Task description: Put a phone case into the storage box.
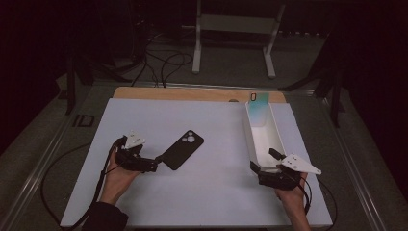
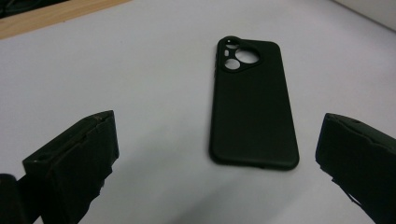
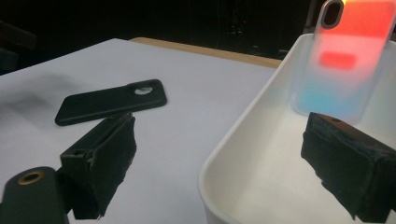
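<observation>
I am looking down on the white table [image 1: 202, 202], where the long white tray [image 1: 260, 144] is sitting at the right with a translucent phone case [image 1: 259, 109] leaning against its far end, and the black phone case [image 1: 183, 149] is lying flat, left of centre. My right gripper [image 1: 262, 161] is hovering with jaws spread wide astride the tray's near corner. My left gripper [image 1: 161, 159] is gaping just short of the black case's near end, not touching it.

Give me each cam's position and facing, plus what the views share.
High view: above the person's side, looking forward and down at the table; both forearms, left gripper and right gripper enter from below.
Left gripper view: along open jaws at the black phone case.
Right gripper view: jaws straddling the white tray wall, gradient phone case inside.
Shared: black phone case.
</observation>
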